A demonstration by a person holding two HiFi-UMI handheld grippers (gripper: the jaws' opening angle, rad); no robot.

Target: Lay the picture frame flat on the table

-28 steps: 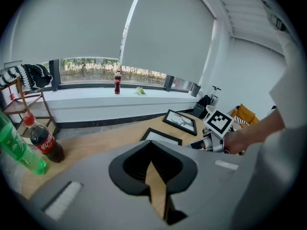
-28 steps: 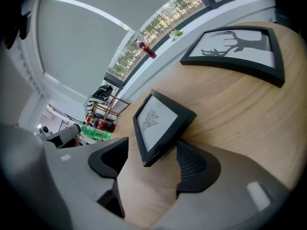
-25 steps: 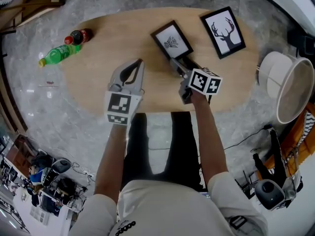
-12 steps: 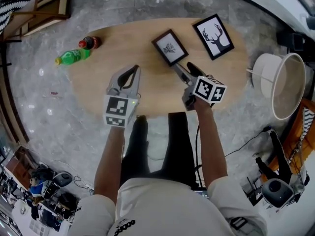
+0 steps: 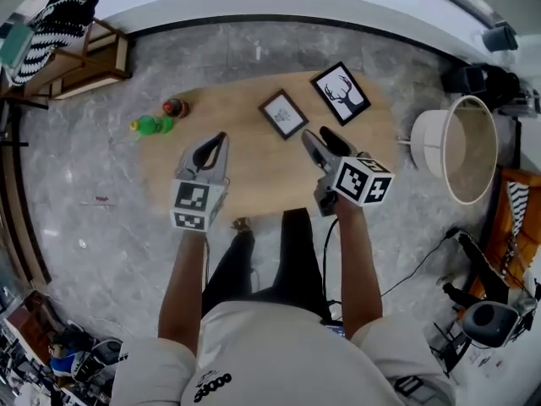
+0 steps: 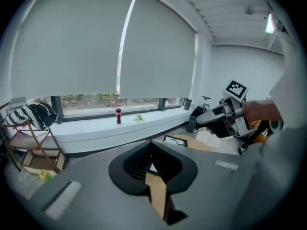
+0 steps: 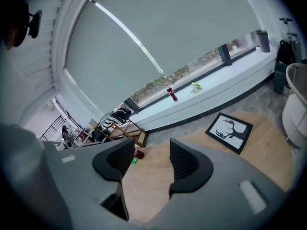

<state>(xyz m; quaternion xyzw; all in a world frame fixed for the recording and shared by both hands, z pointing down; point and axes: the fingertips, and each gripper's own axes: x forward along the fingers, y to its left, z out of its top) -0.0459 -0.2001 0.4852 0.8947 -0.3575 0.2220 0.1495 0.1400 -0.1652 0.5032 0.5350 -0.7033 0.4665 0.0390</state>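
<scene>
Two black picture frames lie flat on the oval wooden table [image 5: 254, 176]: a small one [image 5: 282, 113] with a pale print and a larger one with a deer print [image 5: 341, 92], also in the right gripper view as the deer frame [image 7: 229, 132]. My right gripper [image 5: 319, 138] hovers just short of the small frame and does not touch it. Its jaws [image 7: 152, 159] are closing with only bare tabletop between them. My left gripper [image 5: 216, 145] is over the table's left half, shut on nothing [image 6: 152, 145].
A green bottle [image 5: 150, 125] and a cola bottle [image 5: 174, 106] lie at the table's left end. A white lampshade [image 5: 452, 146] stands on the floor to the right. A wooden rack [image 5: 80, 53] with striped cloth is far left. The person's legs are at the near edge.
The right gripper has drawn back from the small frame, and its jaws have narrowed. The head view has risen and takes in more of the floor. The left gripper has kept its place.
</scene>
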